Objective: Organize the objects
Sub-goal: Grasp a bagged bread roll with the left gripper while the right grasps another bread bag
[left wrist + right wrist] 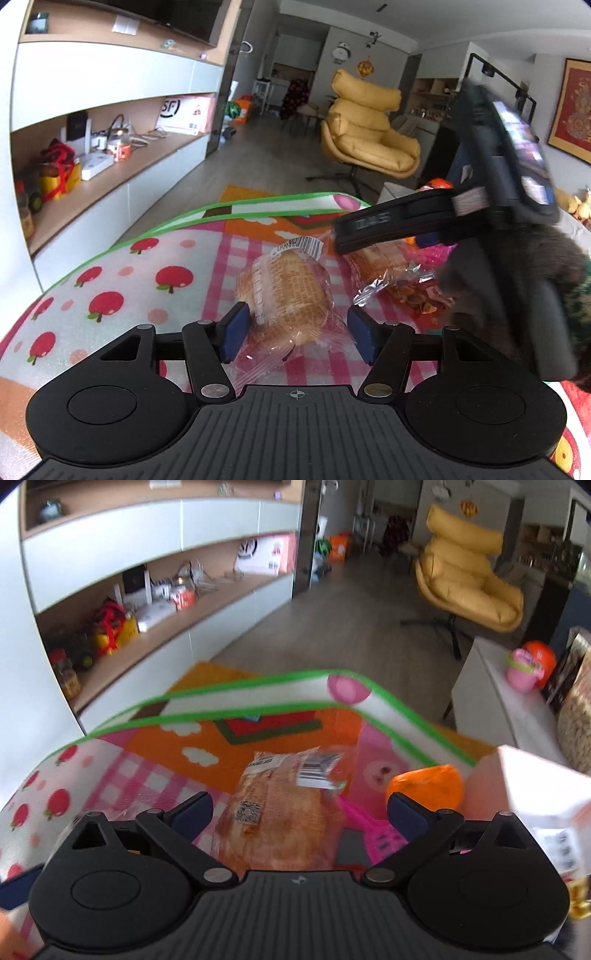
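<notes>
On the fruit-print play mat (122, 295) lies a wrapped bread loaf (288, 291), set between the blue pads (236, 332) of my left gripper (300, 334). Its jaws stand apart around the wrapper, with no squeeze showing on the loaf. A second wrapped loaf (373, 264) lies further right. My right gripper (343, 236), blurred, hangs over it with a sleeve behind. In the right wrist view that second loaf (280, 812) sits on the mat (207, 738) below and between the widely open right gripper (301, 812).
An orange ball-like object (424, 786), a pink toy scoop (365, 829) and a white box (535, 786) lie right of the second loaf. A crinkly snack bag (413, 295) is beside it. A yellow lounge chair (369, 136) and a wall shelf (110, 155) stand beyond the mat.
</notes>
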Tool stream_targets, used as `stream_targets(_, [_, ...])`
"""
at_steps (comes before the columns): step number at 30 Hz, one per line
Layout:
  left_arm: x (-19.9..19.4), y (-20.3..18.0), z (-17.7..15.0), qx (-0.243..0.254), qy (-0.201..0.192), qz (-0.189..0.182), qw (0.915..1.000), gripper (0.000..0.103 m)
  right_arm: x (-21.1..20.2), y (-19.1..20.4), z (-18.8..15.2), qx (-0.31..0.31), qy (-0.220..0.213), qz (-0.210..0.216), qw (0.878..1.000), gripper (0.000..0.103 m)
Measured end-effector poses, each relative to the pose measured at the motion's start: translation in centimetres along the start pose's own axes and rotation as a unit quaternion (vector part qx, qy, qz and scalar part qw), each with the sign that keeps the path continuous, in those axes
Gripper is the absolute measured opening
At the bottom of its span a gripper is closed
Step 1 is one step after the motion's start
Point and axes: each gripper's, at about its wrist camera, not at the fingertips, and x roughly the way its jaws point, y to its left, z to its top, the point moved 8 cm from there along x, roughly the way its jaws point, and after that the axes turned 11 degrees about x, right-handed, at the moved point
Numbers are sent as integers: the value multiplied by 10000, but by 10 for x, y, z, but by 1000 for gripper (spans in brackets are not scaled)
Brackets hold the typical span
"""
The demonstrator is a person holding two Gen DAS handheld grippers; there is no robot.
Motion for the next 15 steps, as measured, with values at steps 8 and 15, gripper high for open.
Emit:
stream_targets(8, [8,10,-10,-432,160,-194,9988,74,-17,7,-10,-452,1,13,9990,57])
stream_targets(15, [-14,8,-8,-582,-53,-282,9979,58,-98,-14,-29,-532,-293,495,9969,55])
